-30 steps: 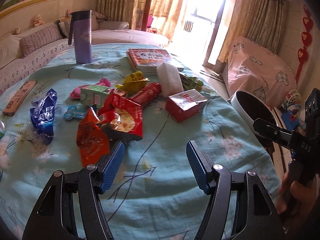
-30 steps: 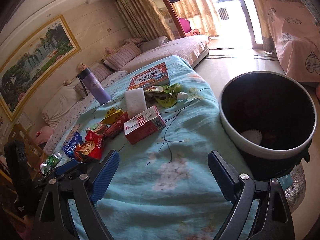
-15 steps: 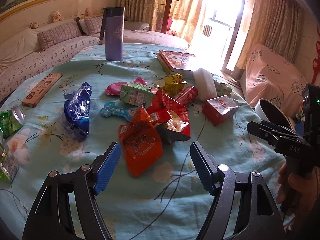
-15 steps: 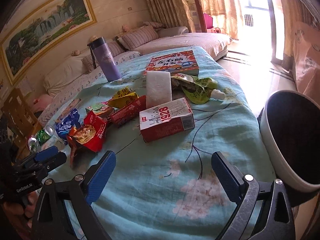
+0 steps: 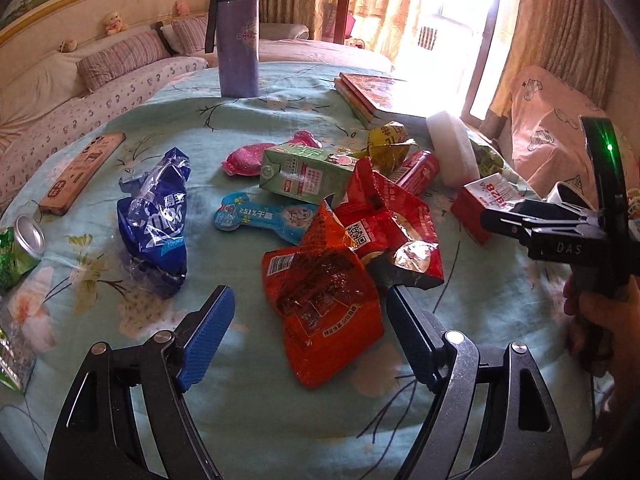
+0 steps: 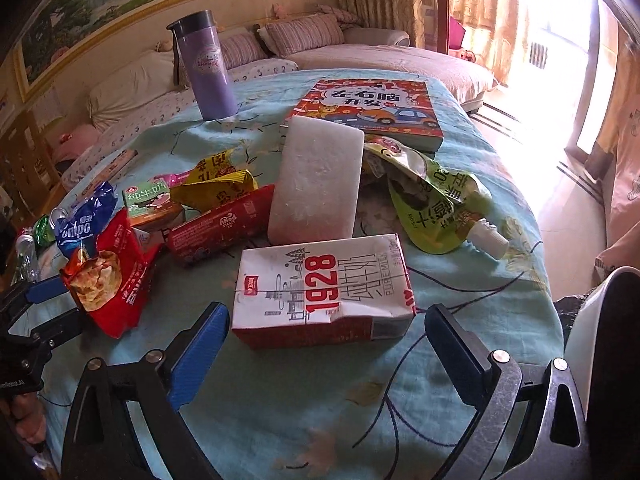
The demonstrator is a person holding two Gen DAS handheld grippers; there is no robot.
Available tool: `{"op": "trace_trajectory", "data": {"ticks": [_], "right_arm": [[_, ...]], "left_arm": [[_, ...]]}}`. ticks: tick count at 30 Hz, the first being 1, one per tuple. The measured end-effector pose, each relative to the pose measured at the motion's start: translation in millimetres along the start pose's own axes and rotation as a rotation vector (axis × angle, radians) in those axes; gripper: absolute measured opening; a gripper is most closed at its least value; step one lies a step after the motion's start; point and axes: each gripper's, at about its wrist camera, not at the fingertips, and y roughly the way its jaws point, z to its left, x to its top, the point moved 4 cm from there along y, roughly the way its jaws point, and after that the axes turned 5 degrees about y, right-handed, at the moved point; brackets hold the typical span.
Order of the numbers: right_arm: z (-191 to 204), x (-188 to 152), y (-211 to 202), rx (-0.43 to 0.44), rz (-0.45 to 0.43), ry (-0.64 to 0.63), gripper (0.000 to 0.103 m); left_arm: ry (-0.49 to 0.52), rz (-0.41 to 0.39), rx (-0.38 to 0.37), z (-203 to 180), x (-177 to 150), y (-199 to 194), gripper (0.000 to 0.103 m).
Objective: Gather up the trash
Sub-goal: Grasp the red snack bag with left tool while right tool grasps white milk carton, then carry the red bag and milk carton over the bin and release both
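On the far left of the counter point(image 5: 248, 420) a green can point(image 5: 20, 246) lies on its side beside a wooden block point(image 5: 82, 174) — strays from the main litter, so I leave them for later. Next comes the crumpled blue wrapper point(image 5: 156, 220), then the heap itself: a green milk carton point(image 5: 304, 172), a yellow wrapper point(image 5: 390, 146) and two red packets overlapping.

My left gripper point(image 5: 306, 332) hangs over the orange-red snack bag point(image 5: 324, 300), jaws released and straddling its near end without pressing it. That bag sits nearest and on top, so I judge it the sensible first pick.

Right of the heap lies the red-and-white 1928 milk carton point(image 6: 324, 288), flat and dented. My right gripper point(image 6: 320, 350) is lined up on it, jaws spread wide and empty — they need that width to take the carton across its body.

Behind it a white block point(image 6: 318, 184) leans on a picture book point(image 6: 370, 110); a green spout pouch point(image 6: 436, 208) sprawls beside them.

At the far right edge, off the counter, stands the white-rimmed bin point(image 6: 588, 320) — close to my right hand, which I think explains why that hand takes the carton.
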Motion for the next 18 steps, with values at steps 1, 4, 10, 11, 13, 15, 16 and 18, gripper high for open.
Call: {"op": "trace_trajectory", "data": {"ticks": [1,4,10,11,13,15,16,18], "right_arm": [[-2,0,2,-0.003,0.003,0.009,0.097],[-6,0,0,0.008,-0.009,0.031,0.089],[-8,-8,-24,0.038,-0.053,0.073,0.089],[-7,-10,-30,0.047,-0.061,0.082,0.089],[-9,-16,-42,0.064,-0.080,0.103,0.089],[-11,-24,-53,0.076,-0.095,0.128,0.089],[-12,-27,-58,0.083,-0.100,0.140,0.089],[-18,-36,-68,0.087,-0.109,0.165,0.089]], "left_arm": [[0.008,0.004,-0.003,-1,-1,1,0.057],[0.014,0.017,-0.021,-2,-4,4,0.051],[-0.011,-0.008,-0.067,-4,-6,-13,0.049],[-0.014,-0.012,-0.080,-7,-6,-17,0.049],[-0.004,-0.021,-0.103,-15,-7,-24,0.049],[0.014,-0.026,-0.126,-27,-7,-29,0.049],[0.026,-0.031,-0.140,-34,-7,-32,0.049],[0.053,-0.039,-0.162,-49,-6,-37,0.049]]}}
